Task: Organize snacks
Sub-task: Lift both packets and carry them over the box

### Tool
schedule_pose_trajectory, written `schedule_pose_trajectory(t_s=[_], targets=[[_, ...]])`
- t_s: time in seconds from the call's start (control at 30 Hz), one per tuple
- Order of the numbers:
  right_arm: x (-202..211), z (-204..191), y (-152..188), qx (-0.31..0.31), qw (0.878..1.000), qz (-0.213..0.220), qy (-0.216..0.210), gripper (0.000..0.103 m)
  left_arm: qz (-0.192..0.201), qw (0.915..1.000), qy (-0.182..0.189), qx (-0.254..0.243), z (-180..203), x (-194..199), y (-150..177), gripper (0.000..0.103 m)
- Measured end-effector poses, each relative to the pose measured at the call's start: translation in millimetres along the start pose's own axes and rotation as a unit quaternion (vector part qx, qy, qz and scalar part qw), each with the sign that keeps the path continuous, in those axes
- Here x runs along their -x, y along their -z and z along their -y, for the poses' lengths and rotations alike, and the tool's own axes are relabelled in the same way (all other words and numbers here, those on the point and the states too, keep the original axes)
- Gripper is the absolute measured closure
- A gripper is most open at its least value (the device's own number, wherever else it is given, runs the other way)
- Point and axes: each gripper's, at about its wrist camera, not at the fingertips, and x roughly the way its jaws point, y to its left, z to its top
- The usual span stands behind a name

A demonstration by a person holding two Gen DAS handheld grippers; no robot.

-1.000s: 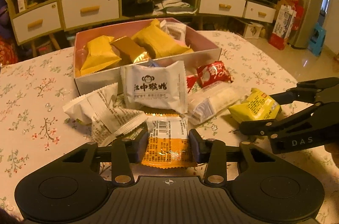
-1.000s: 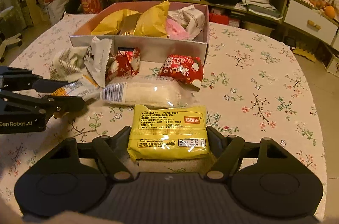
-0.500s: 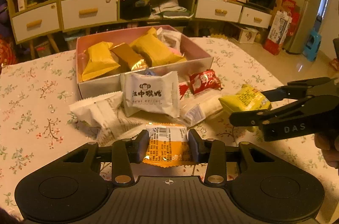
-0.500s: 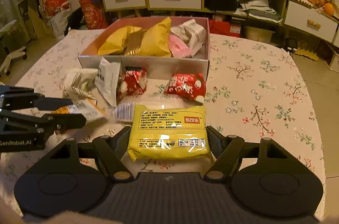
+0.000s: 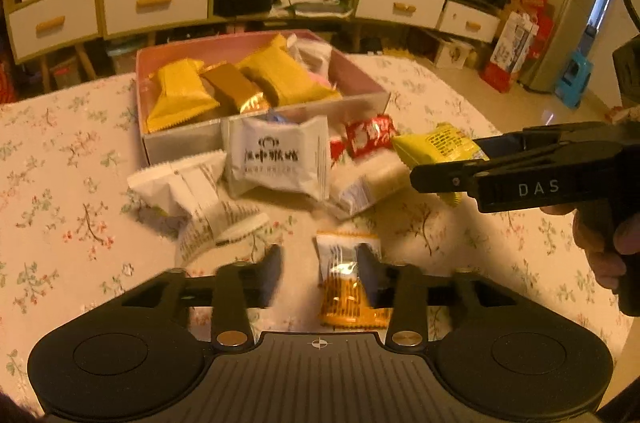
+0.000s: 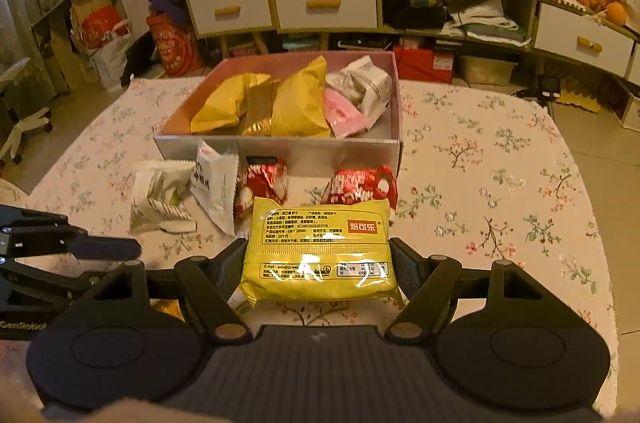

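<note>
Glossy yellow packet (image 6: 320, 255), crinkled orange sachet (image 5: 348, 287)

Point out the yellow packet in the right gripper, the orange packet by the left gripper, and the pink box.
yellow packet (image 6: 320, 255), right wrist view, middle of its printed back.
orange packet (image 5: 347, 287), left wrist view, its clear middle band.
pink box (image 6: 280, 153), right wrist view, its near outer wall.

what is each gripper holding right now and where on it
Right gripper clamps the yellow packet by its two short sides. Left gripper is opening; the orange packet touches only one finger.
</note>
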Motion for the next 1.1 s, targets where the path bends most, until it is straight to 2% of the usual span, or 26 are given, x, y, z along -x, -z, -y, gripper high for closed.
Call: schedule_pose_trajectory(t_s=[0.1,0.17,0.27,0.4,0.5,0.67,0.9,1.1], targets=[[-2,-1,2,0.003,1.0,-0.008,0.004,0.032,-0.01,0.9999,0.004,0.007,3,-6,0,0.047],[-2,-2,2,0.002,1.0,-0.009,0.006,0.032,-0.015,0.9998,0.013,-0.005,9,-12,0,0.036],[-1,-2,2,0.001,1.0,-0.011,0.005,0.032,-0.026,0.999,-0.005,-0.035,19,-22,0,0.036],[-1,-4,4,0.005,1.0,-0.014,0.004,0.032,-0.047,0.9973,-0.025,-0.05,28,-36,3,0.04],[0,-4,5,0.005,1.0,-0.015,0.002,0.032,-0.048,0.9961,-0.039,-0.063,35,-38,5,0.042],[0,-3,4,0.003,1.0,-0.016,0.003,0.032,-0.047,0.9942,-0.048,-0.084,43,-36,8,0.063],[2,-4,3,0.002,1.0,-0.013,0.005,0.032,-0.04,0.9947,-0.048,-0.082,46,-30,5,0.066],[6,-2,0,-0.006,1.0,-0.005,0.006,0.032,-0.017,0.9967,-0.041,-0.067,42,-10,-1,0.066]])
